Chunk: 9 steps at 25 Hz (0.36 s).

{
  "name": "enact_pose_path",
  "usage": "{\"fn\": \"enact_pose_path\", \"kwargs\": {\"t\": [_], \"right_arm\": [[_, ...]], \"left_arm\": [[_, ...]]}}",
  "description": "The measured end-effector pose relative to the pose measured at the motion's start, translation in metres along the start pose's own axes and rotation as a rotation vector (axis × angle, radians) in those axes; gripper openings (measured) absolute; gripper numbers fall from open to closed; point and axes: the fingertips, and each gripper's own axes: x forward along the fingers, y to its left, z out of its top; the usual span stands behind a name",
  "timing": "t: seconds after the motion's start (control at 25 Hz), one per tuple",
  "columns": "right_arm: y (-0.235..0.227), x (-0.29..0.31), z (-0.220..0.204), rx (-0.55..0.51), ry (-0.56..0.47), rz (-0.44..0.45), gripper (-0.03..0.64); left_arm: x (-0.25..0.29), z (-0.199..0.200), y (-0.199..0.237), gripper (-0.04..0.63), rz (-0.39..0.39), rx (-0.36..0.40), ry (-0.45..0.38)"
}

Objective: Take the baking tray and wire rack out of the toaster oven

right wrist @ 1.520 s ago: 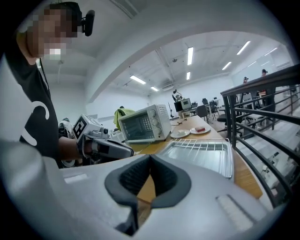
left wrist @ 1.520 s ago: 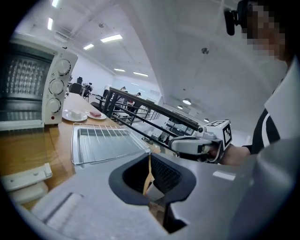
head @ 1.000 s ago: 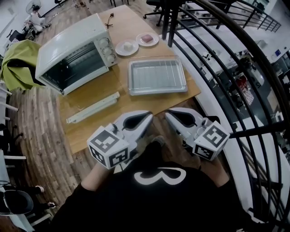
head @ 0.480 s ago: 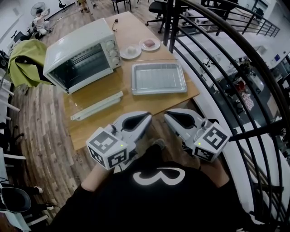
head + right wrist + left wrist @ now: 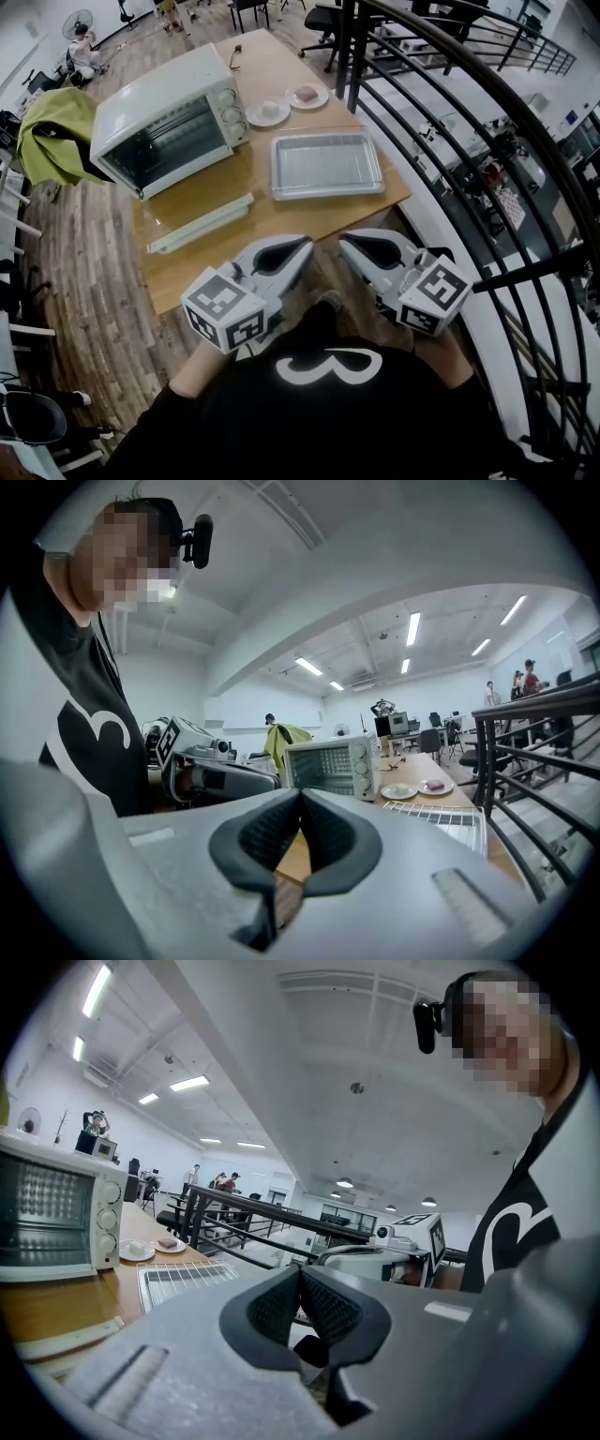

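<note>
The left claw and right claw are held together, empty, near the tabletop, where the baking tray is set right of the toaster oven

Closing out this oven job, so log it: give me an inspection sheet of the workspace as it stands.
Surface: wooden table.
Job's things: toaster oven, door open flat; wire rack lies in baking tray on the table, right of the oven.
Clutter: two small food plates behind the tray.
Grippers: left tongs and right tongs both shut, empty, held off the table's near edge.
Cables: dark cord end behind the oven.
Surroundings: black railing right; green cloth left.
</note>
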Motion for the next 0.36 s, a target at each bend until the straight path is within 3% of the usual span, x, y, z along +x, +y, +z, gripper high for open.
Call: {"fn": "enact_pose_path", "kwargs": {"t": [0.36], "right_arm": [[0.0014, 0.0019, -0.0026, 0.032, -0.026, -0.006, 0.003]], "left_arm": [[-0.0001, -0.0062, 0.0005, 0.009, -0.009, -0.013, 0.009]]}}
